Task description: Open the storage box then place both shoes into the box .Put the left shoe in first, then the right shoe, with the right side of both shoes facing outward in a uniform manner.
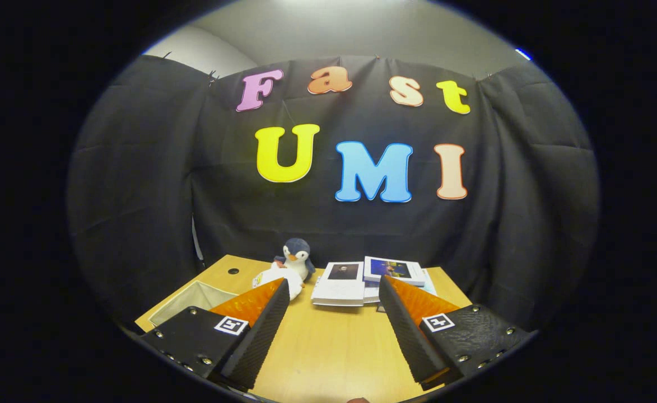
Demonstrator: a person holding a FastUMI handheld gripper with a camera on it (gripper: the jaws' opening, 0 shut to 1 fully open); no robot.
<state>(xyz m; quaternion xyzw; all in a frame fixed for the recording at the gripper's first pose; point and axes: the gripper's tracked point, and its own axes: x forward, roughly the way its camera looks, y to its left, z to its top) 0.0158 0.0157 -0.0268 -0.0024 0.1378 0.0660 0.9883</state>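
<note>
My gripper (pixel 334 291) is held above a wooden table (pixel 328 341), fingers spread wide apart with nothing between them. Beside the left finger (pixel 261 330), at the table's left edge, a light fabric-lined open box (pixel 194 299) shows part of its rim and inner wall. A white rounded object (pixel 275 277) lies just beyond the left fingertip; I cannot tell whether it is a shoe.
A plush penguin (pixel 297 257) sits at the table's back, behind the white object. A stack of white books or booklets (pixel 364 280) lies beyond the fingers, at the back right. A small round hole (pixel 233 271) is in the tabletop at the back left.
</note>
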